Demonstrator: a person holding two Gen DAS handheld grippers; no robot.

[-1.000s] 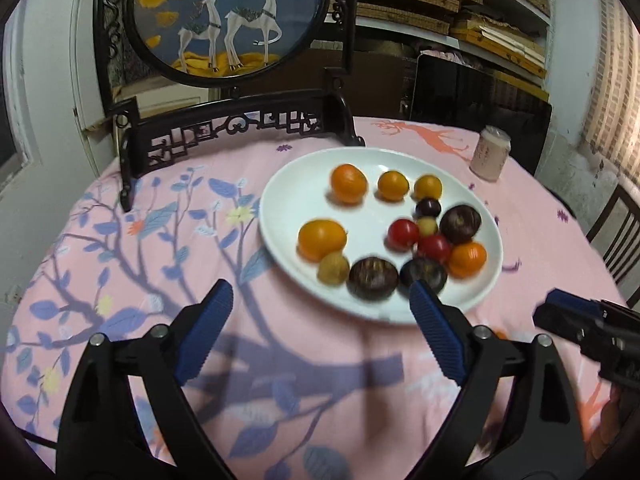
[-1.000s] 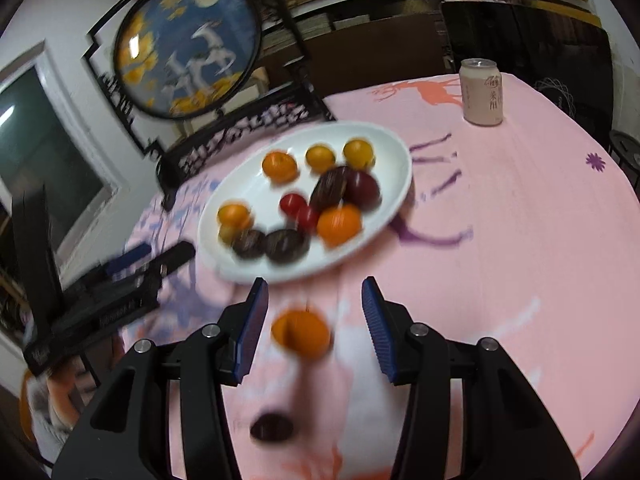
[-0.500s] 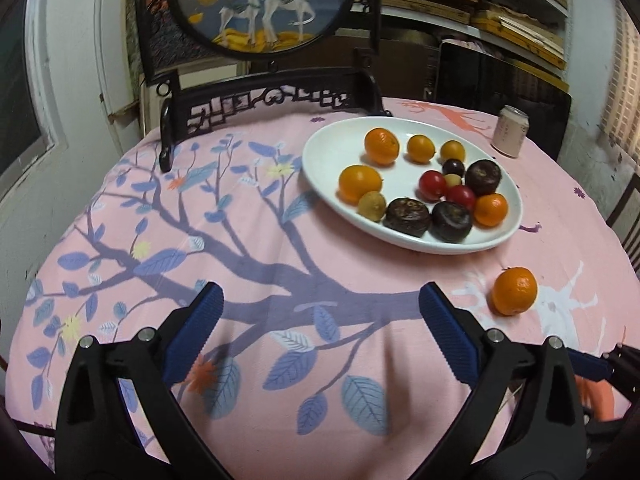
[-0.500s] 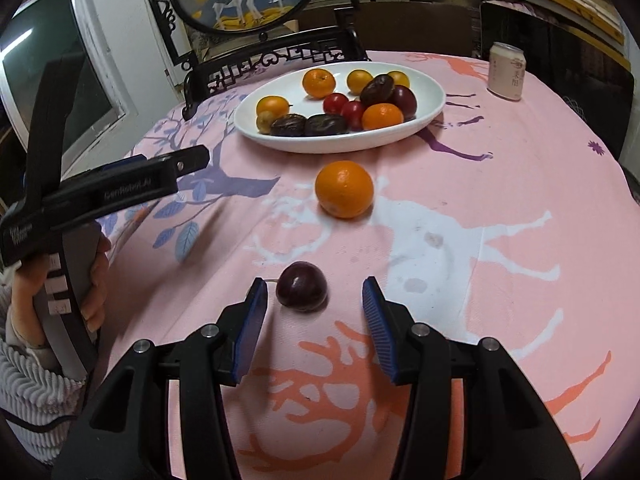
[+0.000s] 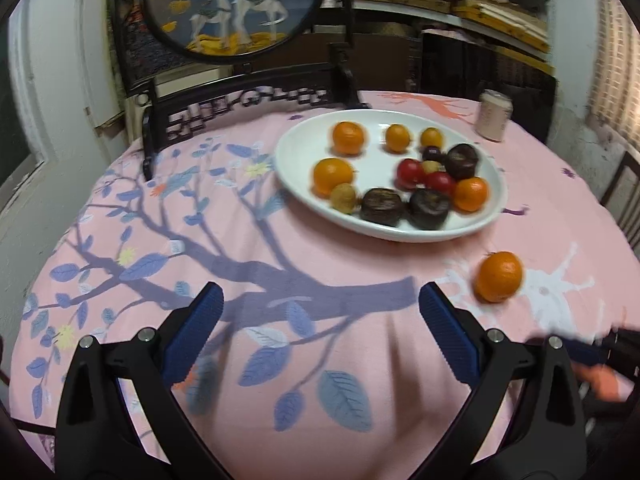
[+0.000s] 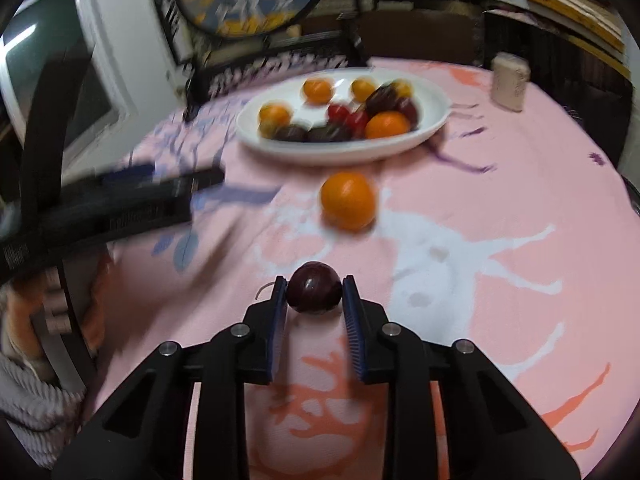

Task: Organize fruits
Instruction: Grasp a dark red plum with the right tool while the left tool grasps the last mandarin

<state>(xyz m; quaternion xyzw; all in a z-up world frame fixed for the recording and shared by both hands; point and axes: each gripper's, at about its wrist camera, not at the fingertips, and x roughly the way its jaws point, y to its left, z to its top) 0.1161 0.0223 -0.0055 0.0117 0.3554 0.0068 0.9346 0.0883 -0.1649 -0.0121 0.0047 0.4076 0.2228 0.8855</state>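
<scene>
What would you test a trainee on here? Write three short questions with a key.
1. Multiple choice: which fruit sits between the pads of the right tool? A) an orange B) the dark plum C) a red tomato
2. True or false: the loose orange lies on the white plate.
3. Fill in: the left tool stands wide ____ with nothing between its pads.

Key
1. B. The right tool's jaws are closing, with the dark plum between them.
2. False. It rests on the tablecloth, apart from the plate.
3. open
</scene>
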